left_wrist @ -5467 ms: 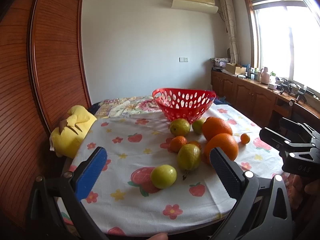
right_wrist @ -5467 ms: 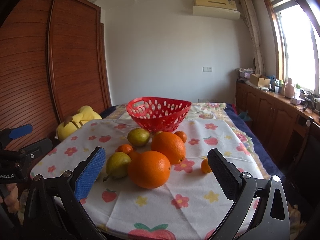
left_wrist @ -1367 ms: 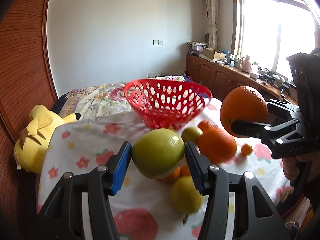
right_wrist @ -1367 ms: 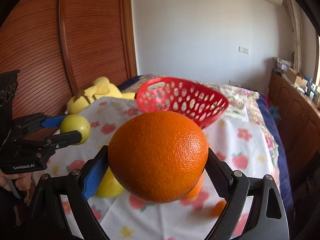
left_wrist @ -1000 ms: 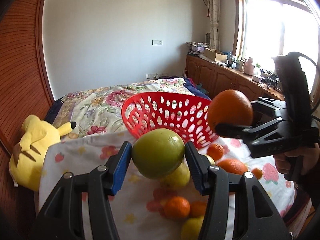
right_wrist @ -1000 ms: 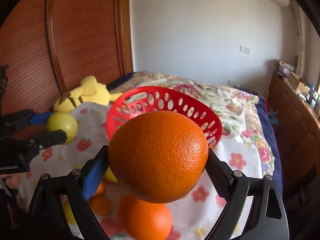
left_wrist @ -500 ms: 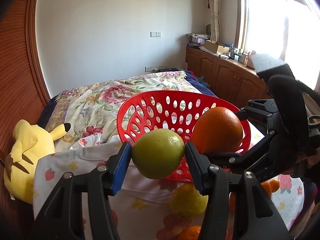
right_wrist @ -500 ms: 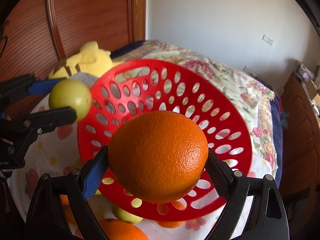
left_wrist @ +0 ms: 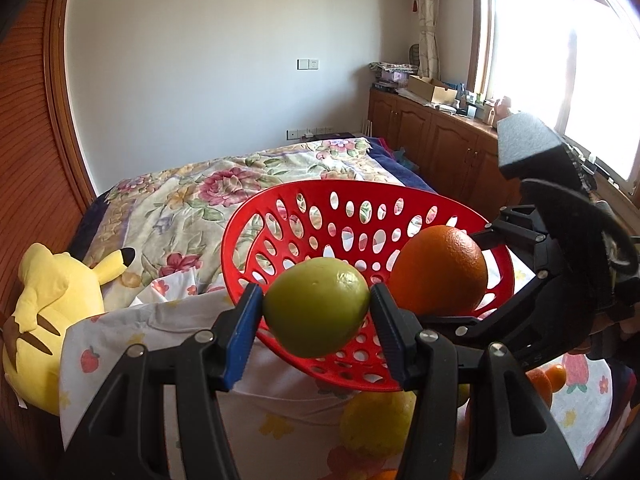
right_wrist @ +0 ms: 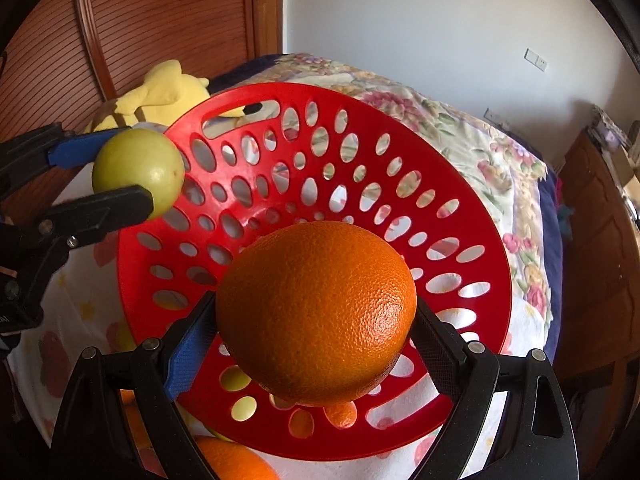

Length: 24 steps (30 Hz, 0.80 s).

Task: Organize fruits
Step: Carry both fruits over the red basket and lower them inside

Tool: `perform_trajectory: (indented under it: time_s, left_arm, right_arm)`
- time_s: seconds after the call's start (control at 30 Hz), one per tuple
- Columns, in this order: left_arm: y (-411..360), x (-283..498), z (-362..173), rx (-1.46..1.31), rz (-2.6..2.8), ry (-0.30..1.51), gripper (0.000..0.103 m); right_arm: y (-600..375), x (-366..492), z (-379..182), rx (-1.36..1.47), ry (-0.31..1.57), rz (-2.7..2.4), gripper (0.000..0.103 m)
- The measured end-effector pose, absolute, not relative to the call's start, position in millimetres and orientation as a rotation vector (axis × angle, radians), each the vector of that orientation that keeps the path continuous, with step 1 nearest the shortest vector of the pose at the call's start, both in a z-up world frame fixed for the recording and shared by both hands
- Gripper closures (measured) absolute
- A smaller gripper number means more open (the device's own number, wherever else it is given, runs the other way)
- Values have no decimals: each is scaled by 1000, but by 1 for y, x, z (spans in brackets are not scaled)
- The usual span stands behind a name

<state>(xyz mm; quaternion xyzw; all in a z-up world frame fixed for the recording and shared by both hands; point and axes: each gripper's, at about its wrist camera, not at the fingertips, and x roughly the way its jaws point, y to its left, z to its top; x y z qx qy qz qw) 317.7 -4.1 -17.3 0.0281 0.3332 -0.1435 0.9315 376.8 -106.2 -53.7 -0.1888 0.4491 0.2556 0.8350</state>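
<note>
Fruit is held in both grippers at the red basket (right_wrist: 472, 264), which stands on the flowered tablecloth (left_wrist: 120, 344) toward the table's far edge. At the far left a yellow plush toy (left_wrist: 52, 304) lies just off the cloth's left edge. Next, the left gripper (left_wrist: 316, 312) has its jaws closed on a green fruit (left_wrist: 316, 312), blue pad on one side and black pad on the other; it hangs at the basket's left rim, and in the right wrist view the green fruit (right_wrist: 138, 172) sits just outside that rim. Further right, the right gripper (right_wrist: 316, 314) is clamped on a large orange (right_wrist: 316, 314), held above the basket's open bowl. Under the basket's near rim, another orange (right_wrist: 232, 460) and a yellow-green fruit (left_wrist: 376, 420) rest on the cloth. At the right, small oranges (left_wrist: 548, 378) lie near the cloth's right edge.
</note>
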Motion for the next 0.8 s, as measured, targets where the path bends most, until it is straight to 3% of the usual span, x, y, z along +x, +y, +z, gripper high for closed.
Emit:
perform_trajectory:
  time_s: [0.3, 0.8]
  left_arm:
    - [-7, 323, -20, 61, -292, 691, 49]
    - [-24, 330, -23, 95, -322, 717, 48]
  right_arm:
    - [-107, 381, -55, -397, 949, 519, 10]
    - [-142, 366, 1, -280, 768, 461, 9]
